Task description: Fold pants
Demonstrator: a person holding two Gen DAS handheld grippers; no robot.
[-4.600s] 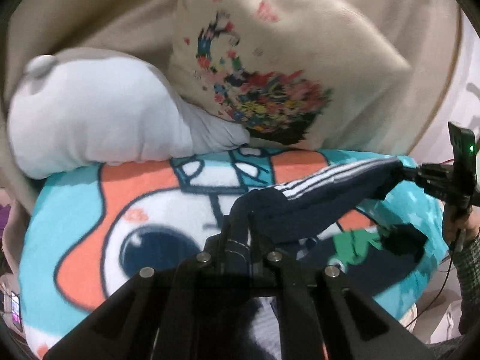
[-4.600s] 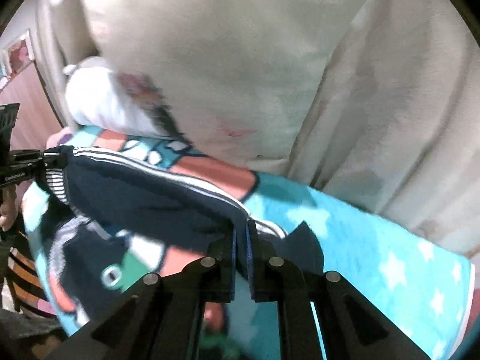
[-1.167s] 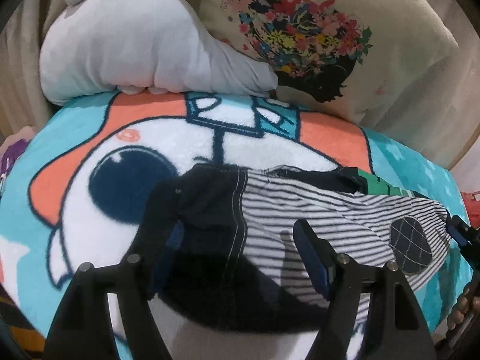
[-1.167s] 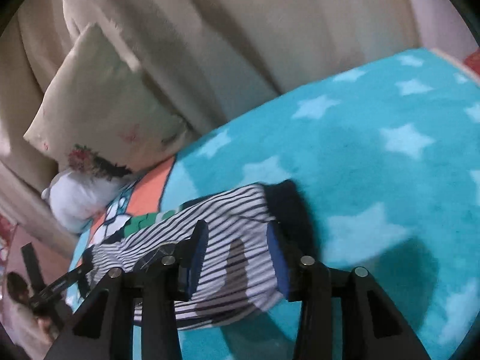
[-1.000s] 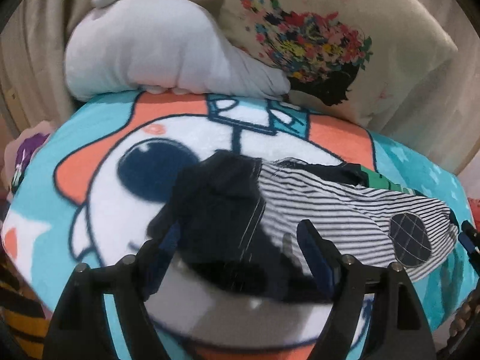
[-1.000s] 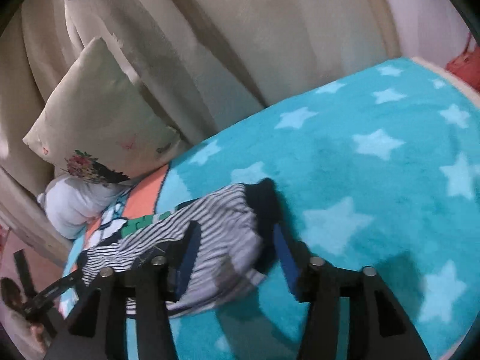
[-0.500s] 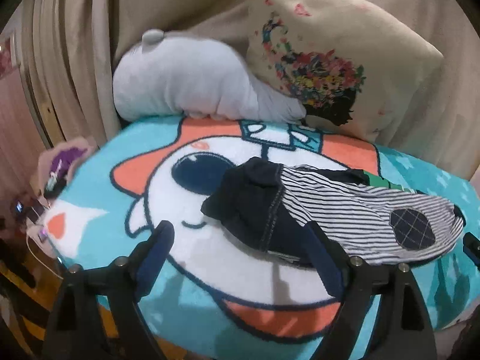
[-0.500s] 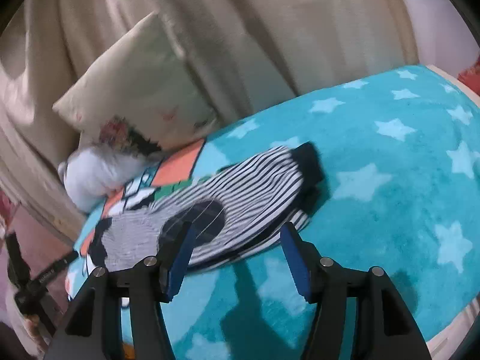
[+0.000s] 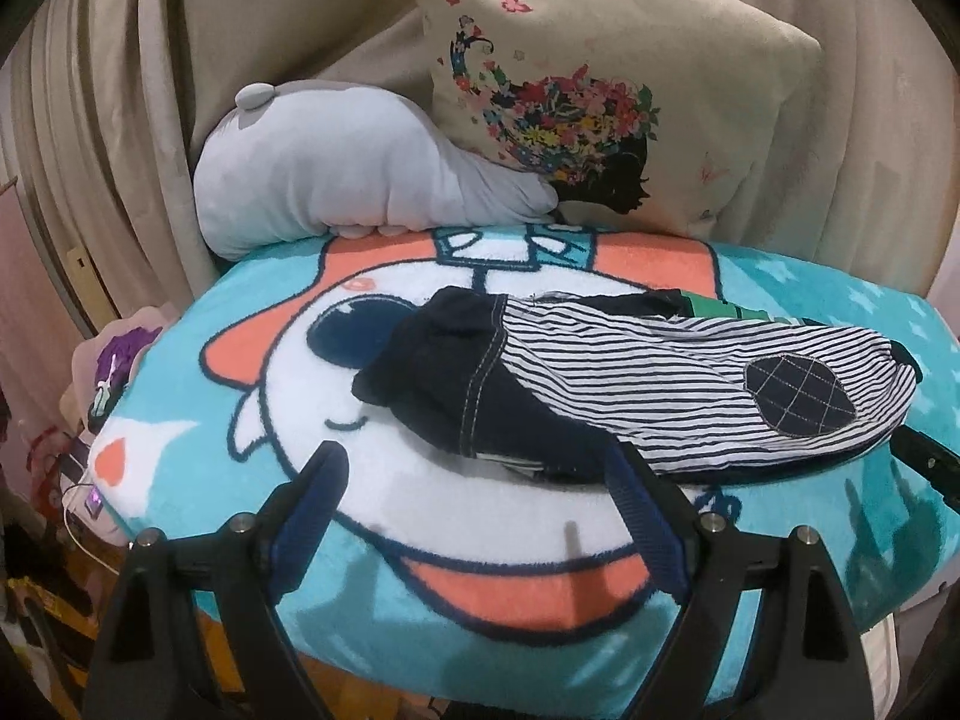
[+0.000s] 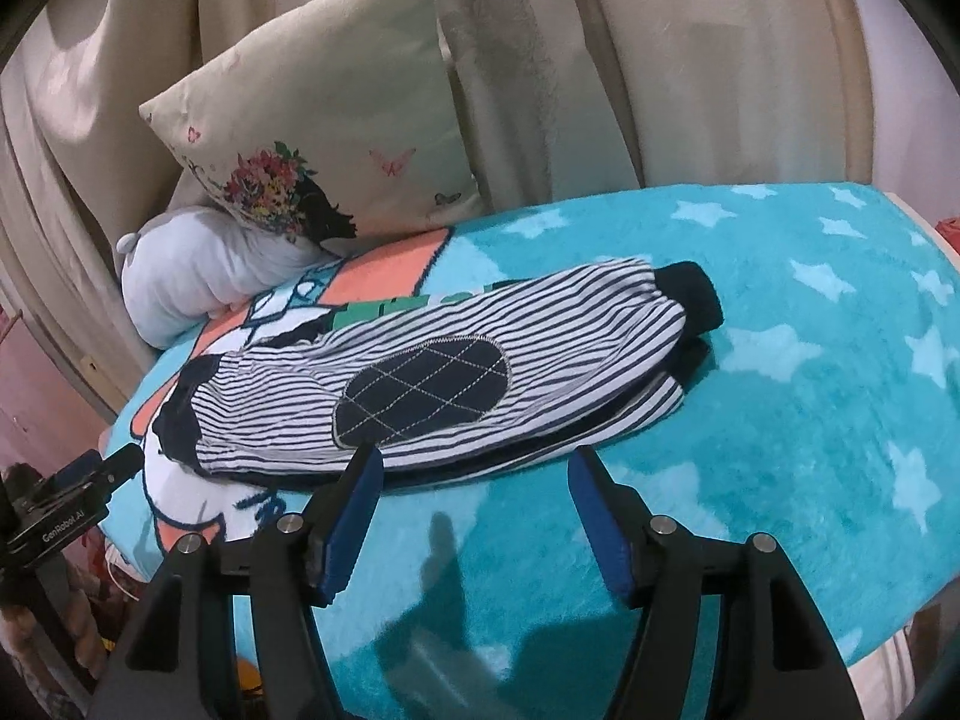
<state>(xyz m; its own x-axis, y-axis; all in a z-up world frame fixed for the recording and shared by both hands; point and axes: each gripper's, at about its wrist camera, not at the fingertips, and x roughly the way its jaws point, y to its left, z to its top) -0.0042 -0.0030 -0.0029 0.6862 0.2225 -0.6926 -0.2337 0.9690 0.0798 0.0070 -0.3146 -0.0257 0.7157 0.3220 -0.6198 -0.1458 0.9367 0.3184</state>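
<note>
The striped navy-and-white pants (image 9: 648,384) lie folded lengthwise on the cartoon blanket (image 9: 468,540), navy waistband to the left, a quilted navy knee patch (image 9: 798,390) on top. In the right wrist view the pants (image 10: 456,360) lie across the middle, navy cuffs at the right. My left gripper (image 9: 480,480) is open and empty, just in front of the waistband end. My right gripper (image 10: 474,480) is open and empty, just in front of the pants' near edge. The left gripper's tip (image 10: 90,468) shows at the far left of the right wrist view.
A floral cream pillow (image 9: 600,90) and a grey plush toy (image 9: 336,180) rest against beige curtains at the back. The blanket's front edge (image 10: 600,648) drops off close to my grippers. Clutter sits on the floor at the left (image 9: 102,396).
Both grippers let go of the pants, opened, and pulled back toward the blanket's front edge. The pants now lie flat, folded in half lengthwise.
</note>
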